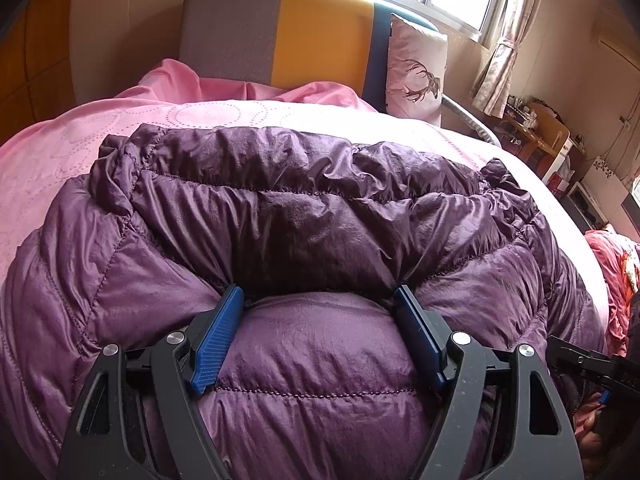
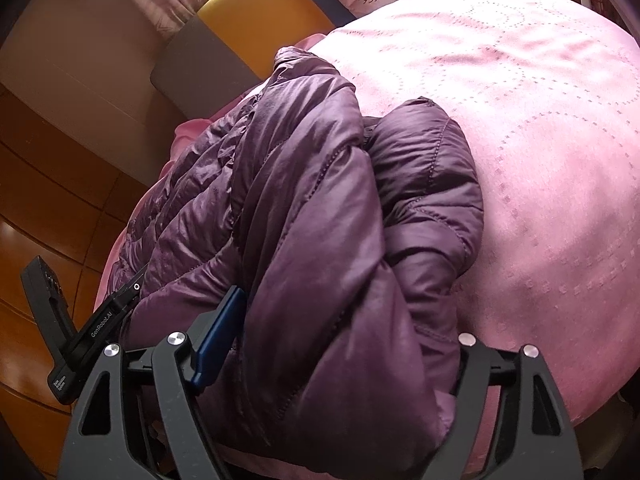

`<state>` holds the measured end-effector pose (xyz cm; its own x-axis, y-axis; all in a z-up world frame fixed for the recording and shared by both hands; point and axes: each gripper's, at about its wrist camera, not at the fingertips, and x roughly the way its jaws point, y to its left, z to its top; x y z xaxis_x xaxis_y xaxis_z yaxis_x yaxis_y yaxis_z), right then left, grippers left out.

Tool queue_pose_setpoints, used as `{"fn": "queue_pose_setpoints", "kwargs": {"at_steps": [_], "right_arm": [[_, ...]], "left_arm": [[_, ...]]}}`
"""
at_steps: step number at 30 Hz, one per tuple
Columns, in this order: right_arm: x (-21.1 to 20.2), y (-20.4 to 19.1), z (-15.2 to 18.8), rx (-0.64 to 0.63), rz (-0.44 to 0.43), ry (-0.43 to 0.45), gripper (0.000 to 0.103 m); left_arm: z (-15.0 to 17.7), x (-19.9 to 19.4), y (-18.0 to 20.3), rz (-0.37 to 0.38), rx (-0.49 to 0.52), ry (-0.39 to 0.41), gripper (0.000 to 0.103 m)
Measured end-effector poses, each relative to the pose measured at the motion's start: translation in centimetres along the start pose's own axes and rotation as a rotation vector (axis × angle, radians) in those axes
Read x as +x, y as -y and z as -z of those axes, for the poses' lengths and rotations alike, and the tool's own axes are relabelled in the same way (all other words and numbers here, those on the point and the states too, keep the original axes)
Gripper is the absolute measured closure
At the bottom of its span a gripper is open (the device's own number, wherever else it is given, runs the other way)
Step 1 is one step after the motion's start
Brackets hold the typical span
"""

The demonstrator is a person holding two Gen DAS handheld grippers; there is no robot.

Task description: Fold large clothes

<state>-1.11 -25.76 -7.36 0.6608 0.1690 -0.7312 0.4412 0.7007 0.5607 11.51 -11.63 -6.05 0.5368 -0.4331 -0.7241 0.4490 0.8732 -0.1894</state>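
So there's this big purple puffer jacket (image 1: 304,216) lying on the bed (image 1: 60,168), on top of a pink quilted cover, already bunched into a thick bundle near the close edge. A deer-print pillow (image 1: 416,68) leans by the headboard at the far end.

The left tool (image 1: 318,300) has a fat roll of the jacket bulging between its blue pads (image 1: 218,340), and both pads are digging into the padding, so I'd call that clamped on the jacket, just with the jaws wide because the roll is so thick. The right tool (image 2: 344,344) is at the other end of the bundle. One blue pad sits against the fabric on the left side, but the other pad is buried under the folds, so I honestly can't tell if it's gripping or just straddling.

What could go wrong, in my opinion: that shell fabric looks slick and the filling is springy, so a wide grip on a puffy roll could slip out once it gets lifted. If only one side holds, the bundle probably sags and unrolls. It's also close to the bed edge, so a dropped end might slide off toward the wood floor (image 2: 48,208).
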Motion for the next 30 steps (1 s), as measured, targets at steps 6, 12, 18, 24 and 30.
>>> {"fn": "queue_pose_setpoints", "kwargs": {"at_steps": [6,12,18,24,30], "right_arm": [[-0.1,0.1,0.0,0.001,0.002,0.002,0.025],[-0.5,-0.2,-0.1,-0.003,0.012,0.004,0.031],[-2.2,-1.9,-0.7,-0.061,0.026,0.025,0.056],[-5.3,-8.8,-2.3,-0.252,-0.013,0.09,0.067],[-4.8,-19.8,-1.5,-0.565,-0.052,0.102,0.068]], "left_arm": [[-0.3,-1.6,-0.4,0.006,-0.009,0.019,0.028],[-0.6,-4.7,-2.1,-0.045,-0.033,0.08,0.028],[0.5,-3.9,-4.2,-0.047,-0.057,0.029,0.029],[1.5,-2.6,-4.2,-0.023,-0.051,-0.001,0.029],[2.0,-2.3,-5.0,0.039,-0.093,-0.011,0.029]]}}
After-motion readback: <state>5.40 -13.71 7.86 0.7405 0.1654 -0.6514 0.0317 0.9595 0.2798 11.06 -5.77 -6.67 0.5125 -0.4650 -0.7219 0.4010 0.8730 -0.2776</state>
